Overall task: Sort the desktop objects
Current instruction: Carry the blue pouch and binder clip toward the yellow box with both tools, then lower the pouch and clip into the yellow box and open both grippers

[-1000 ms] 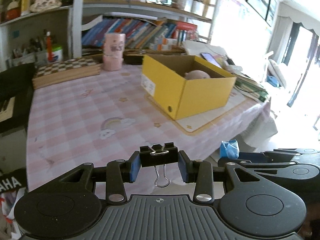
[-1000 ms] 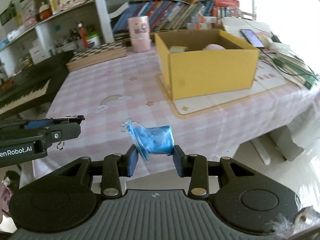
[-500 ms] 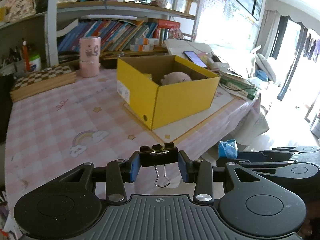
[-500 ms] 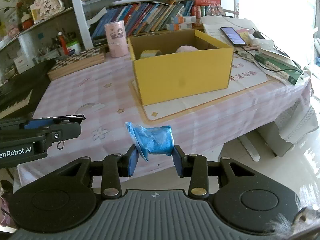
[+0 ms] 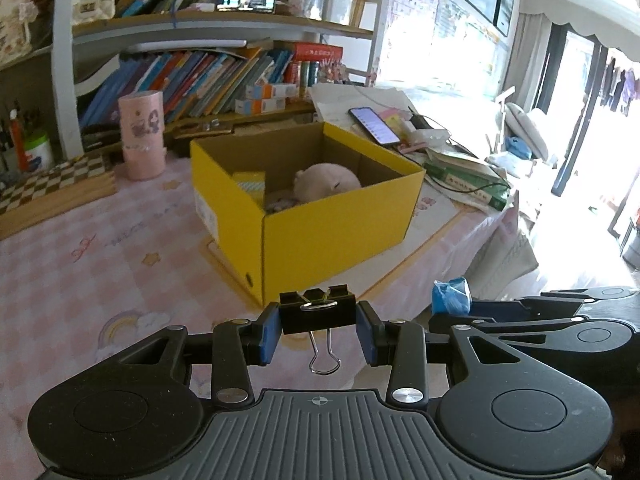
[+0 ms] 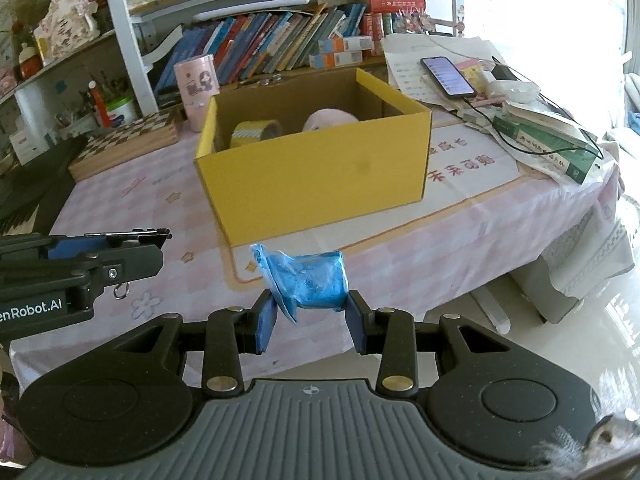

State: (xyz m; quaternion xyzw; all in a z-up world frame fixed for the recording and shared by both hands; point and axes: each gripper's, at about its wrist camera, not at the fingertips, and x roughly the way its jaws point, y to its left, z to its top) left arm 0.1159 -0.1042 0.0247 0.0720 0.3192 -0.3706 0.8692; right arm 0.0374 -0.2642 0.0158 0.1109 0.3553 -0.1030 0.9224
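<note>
My left gripper [image 5: 318, 334] is shut on a black binder clip [image 5: 318, 314] whose wire handle hangs down. My right gripper [image 6: 310, 320] is shut on a crumpled blue packet [image 6: 306, 280]. Ahead of both stands an open yellow cardboard box [image 5: 336, 224] on the pink checked tablecloth [image 5: 80, 264]. Inside it lie a pale pink plush [image 5: 326, 182] and a yellow roll of tape [image 6: 256, 132]. Each gripper shows at the edge of the other's view: the right one [image 5: 452, 300] holding its blue packet, the left one [image 6: 132, 248] with its clip.
A pink cylindrical tin [image 5: 142, 136] and a wooden chessboard [image 5: 52, 184] stand at the back left. A phone [image 6: 448, 76], cables and a green book [image 6: 548, 144] lie to the right of the box. Bookshelves [image 5: 224, 80] rise behind. A dark keyboard [image 6: 28, 196] sits at the left edge.
Both grippers have moved to the right along the table's front, so the yellow box now sits nearer and more centred in both views. Both grips are unchanged.
</note>
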